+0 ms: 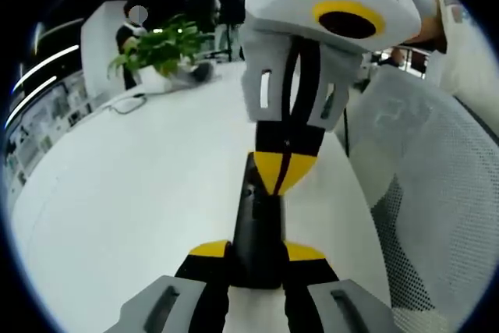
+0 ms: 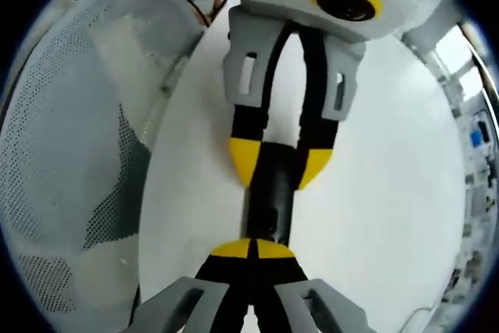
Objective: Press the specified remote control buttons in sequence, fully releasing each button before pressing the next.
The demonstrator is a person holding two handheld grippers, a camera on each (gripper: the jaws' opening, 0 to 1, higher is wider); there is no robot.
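Two tools on one black remote (image 1: 253, 224): left gripper (image 1: 257, 252) pinching its near end between yellow-tipped jaws, right gripper (image 1: 284, 171) reaching in from above, jaws pressed together into one blunt point, tip seemingly touching the remote's far end. Same hold from the right gripper view: right gripper (image 2: 253, 249) closed tight at the bottom, left gripper (image 2: 279, 163) opposite, clasping the remote (image 2: 269, 204) on both sides. Apparently lying flat on the white table (image 1: 140, 193), lengthwise between the two tools. Cannot tell one button from another on so dark a face.

Risks, by judgement only:
- Could catch two neighbouring buttons at once, or the wrong one, given so broad a joined tip and no visible target beneath it.
- Could rock or twist the remote in the left pinch by pushing down off-centre; with a slack hold, could send it skidding along the smooth top.
- Could break the full-release rule by lifting only partway before the next press.
- Could hide the remote behind the tools by crowding in any closer.

Surface: plain white, smooth-looking. Further off on it, a potted green plant (image 1: 160, 48) and a thin dark cable (image 1: 129, 103). Just beside the table edge, a pale mesh-backed chair (image 1: 437, 193); in the right gripper view, the same chair (image 2: 70, 138) on the left. Beyond: dim office room, bright strip lights overhead, a person behind the plant.
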